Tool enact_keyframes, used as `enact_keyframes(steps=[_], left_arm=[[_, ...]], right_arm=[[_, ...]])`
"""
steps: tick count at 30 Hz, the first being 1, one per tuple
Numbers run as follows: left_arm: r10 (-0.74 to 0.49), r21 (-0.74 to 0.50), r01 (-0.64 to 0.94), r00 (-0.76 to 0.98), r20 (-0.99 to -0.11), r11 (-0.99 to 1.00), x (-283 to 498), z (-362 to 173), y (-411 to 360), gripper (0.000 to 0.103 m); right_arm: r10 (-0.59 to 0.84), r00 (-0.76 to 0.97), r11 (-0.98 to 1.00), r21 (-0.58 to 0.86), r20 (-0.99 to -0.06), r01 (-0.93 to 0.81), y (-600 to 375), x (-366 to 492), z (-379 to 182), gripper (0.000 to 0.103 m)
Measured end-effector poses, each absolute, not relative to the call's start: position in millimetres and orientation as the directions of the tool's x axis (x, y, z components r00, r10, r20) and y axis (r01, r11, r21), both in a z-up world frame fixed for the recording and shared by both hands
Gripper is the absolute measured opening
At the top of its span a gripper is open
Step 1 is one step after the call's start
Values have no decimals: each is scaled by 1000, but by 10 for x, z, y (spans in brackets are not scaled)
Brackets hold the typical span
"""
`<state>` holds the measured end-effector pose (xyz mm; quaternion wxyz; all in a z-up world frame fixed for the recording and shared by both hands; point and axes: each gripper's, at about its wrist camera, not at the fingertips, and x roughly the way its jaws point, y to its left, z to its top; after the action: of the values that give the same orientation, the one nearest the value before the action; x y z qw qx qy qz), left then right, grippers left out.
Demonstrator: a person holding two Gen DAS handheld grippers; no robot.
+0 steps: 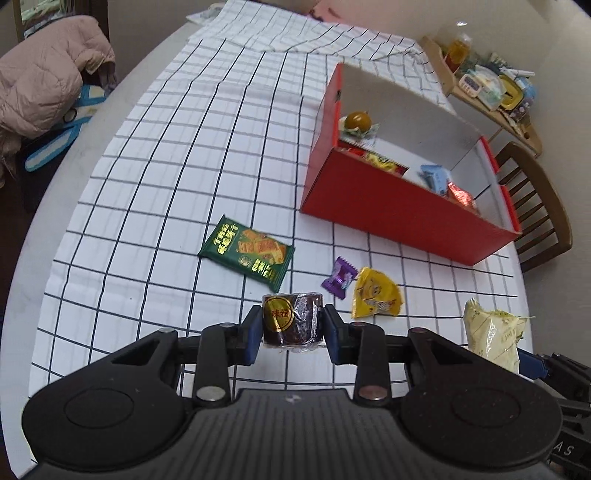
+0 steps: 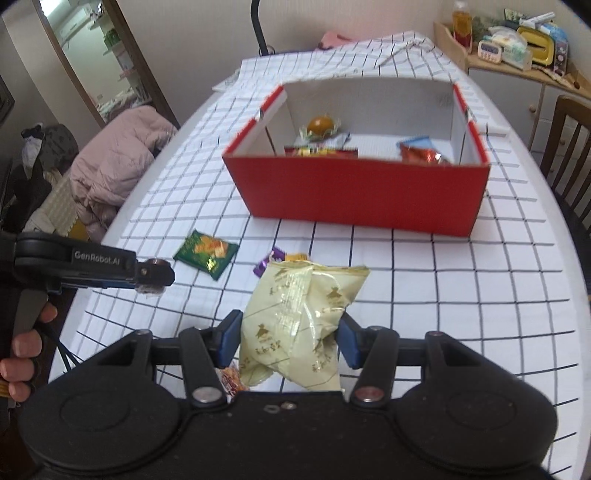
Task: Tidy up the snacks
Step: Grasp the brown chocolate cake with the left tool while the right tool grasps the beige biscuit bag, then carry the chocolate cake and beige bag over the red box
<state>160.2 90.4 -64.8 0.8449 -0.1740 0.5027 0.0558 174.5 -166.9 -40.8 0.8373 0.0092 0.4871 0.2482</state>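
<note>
White tablecloth (image 2: 461, 280) with dark grid lines covers the table. Pink padded jacket (image 2: 118, 173) heaped off the table's left side. Wooden chair (image 1: 535, 206) at right edge. Corner wooden shelf (image 2: 517, 72) holds a bottle (image 2: 461, 18) and assorted clutter.

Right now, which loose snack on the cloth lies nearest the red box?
The green cracker packet; the purple candy and yellow packet lie farther from it.

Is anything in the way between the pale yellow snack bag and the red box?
Nothing visible blocks it. The pale yellow snack bag is held in the right tool, and only bare checkered tablecloth lies before the open-topped red box.
</note>
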Motion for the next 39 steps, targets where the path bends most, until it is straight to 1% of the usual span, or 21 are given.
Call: enact_keyframes(steps=[11, 20, 28, 31, 39], left_arm=[[-83, -225, -176, 583, -809, 958, 1631, -77, 715, 34], [-64, -194, -150, 607, -792, 970, 2060, 144, 504, 34], [-58, -188, -165, 583, -810, 968, 2704, 128, 307, 34], [-55, -186, -177, 564, -824, 966, 2951, 63, 251, 34], [11, -117, -215, 516, -856, 970, 3501, -179, 153, 34]], right_arm=[[432, 500, 876, 218, -751, -429, -1767, 1761, 107, 53], [419, 543, 883, 189, -727, -429, -1876, 2154, 319, 53], [409, 537, 885, 175, -738, -432, -2016, 2770, 316, 53], [400, 526, 878, 149, -751, -455, -2035, 3020, 259, 53], [389, 475, 861, 127, -789, -493, -2019, 3588, -43, 53]])
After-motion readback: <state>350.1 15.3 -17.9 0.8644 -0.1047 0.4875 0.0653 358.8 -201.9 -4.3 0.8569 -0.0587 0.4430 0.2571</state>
